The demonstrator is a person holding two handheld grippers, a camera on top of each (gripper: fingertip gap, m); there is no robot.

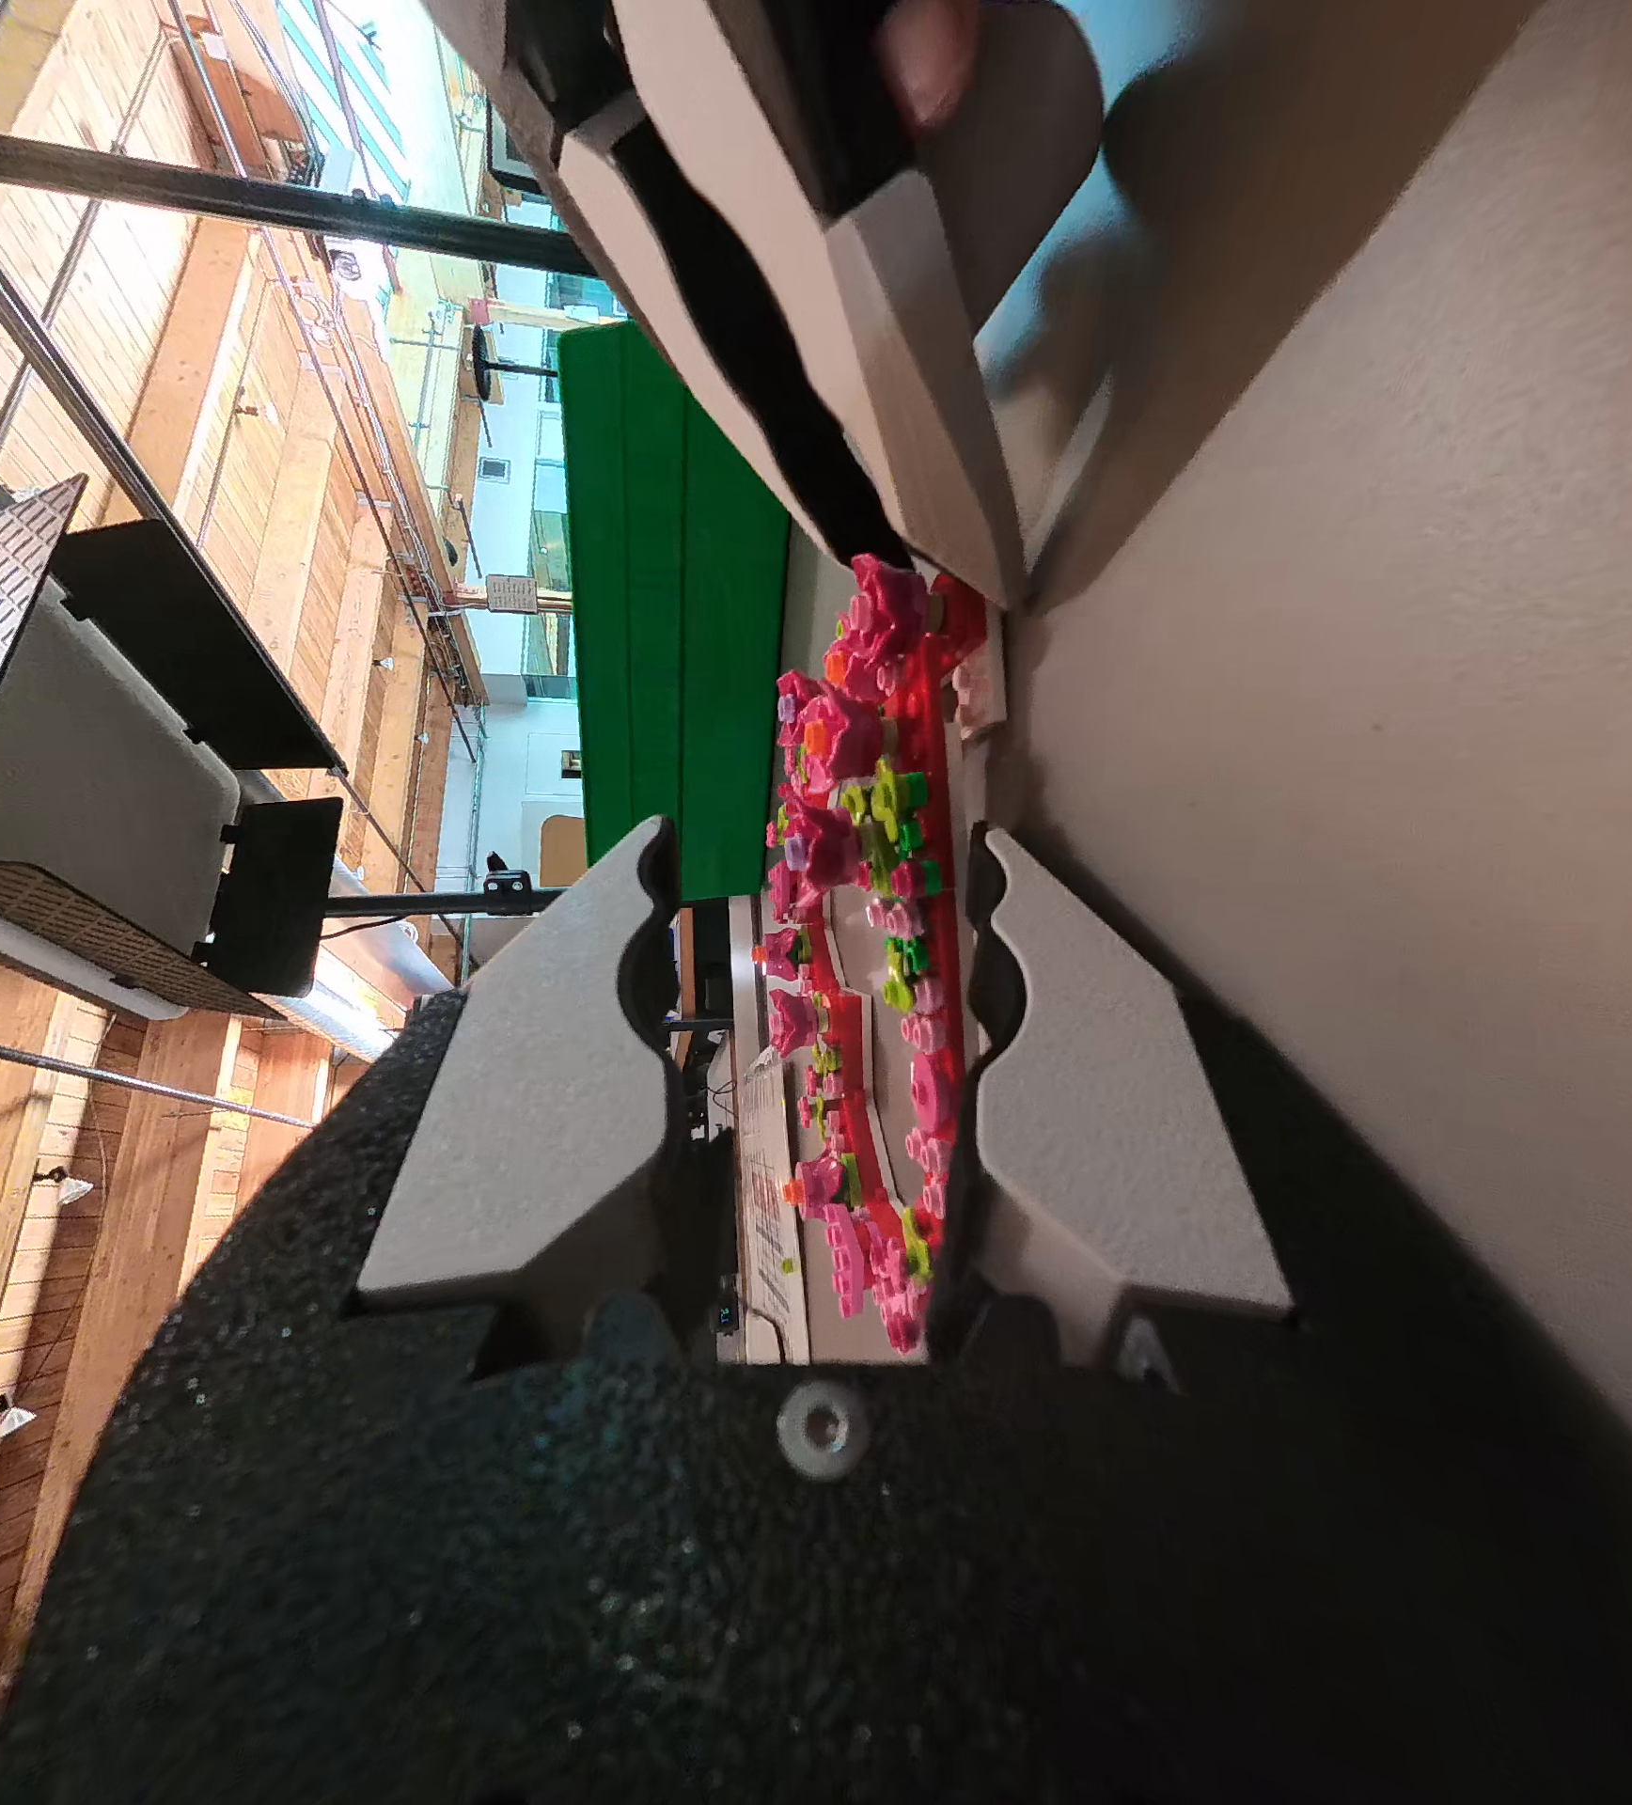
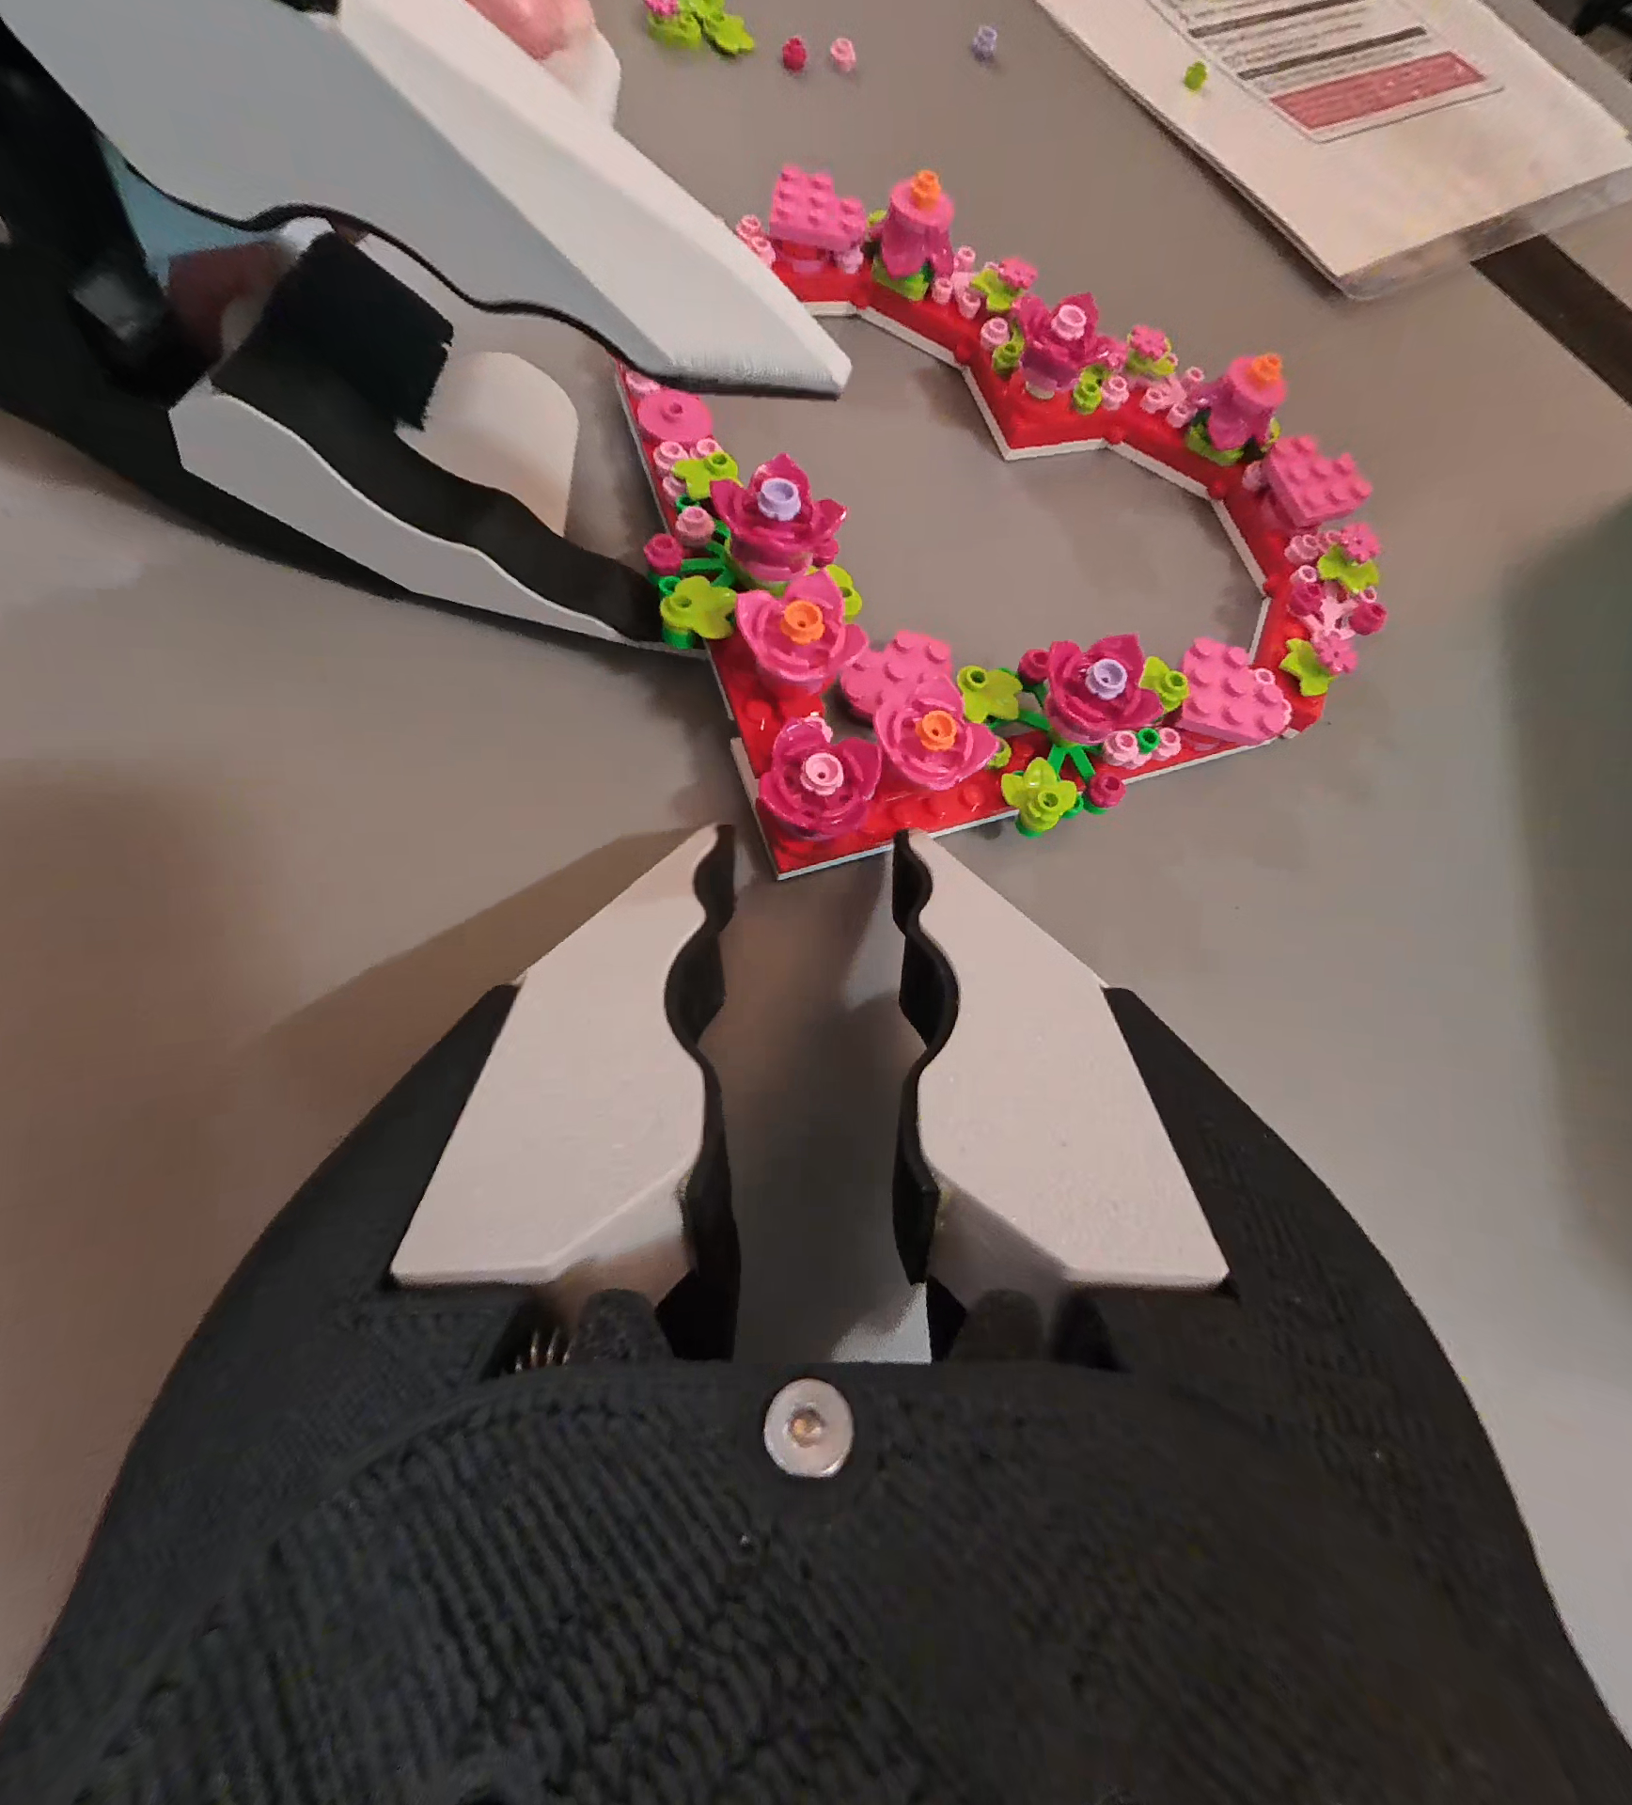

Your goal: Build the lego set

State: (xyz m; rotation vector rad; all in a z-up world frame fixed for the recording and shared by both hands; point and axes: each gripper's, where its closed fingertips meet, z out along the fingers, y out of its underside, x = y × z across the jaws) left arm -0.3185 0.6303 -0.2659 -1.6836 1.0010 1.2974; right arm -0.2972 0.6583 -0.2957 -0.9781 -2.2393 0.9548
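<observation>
Right wrist view: my right claw [image 2: 807, 850] sits narrowly parted and empty at the near corner of the red lego heart [image 2: 939, 801], mid-frame on the grey counter [image 2: 304, 703]. Left claw [image 2: 744, 488], upper left, gapes wide over the heart's edge, holding nothing.

One heart-shaped lego frame [image 2: 1017, 625] sits in the middle of the right wrist view. On it I count six open roses [image 2: 800, 640], four pink heart-shaped bricks [image 2: 1227, 698] and two tall buds with orange tips [image 2: 920, 220]. Two claws show: one [image 2: 807, 850] at the bottom centre, the other [image 2: 744, 498] at upper left. Along the top edge lie three loose small studs [image 2: 841, 51] and one little green cluster [image 2: 700, 21]. One sheet of paper [image 2: 1359, 117] lies at upper right, with one green bit [image 2: 1195, 74] on it.
</observation>
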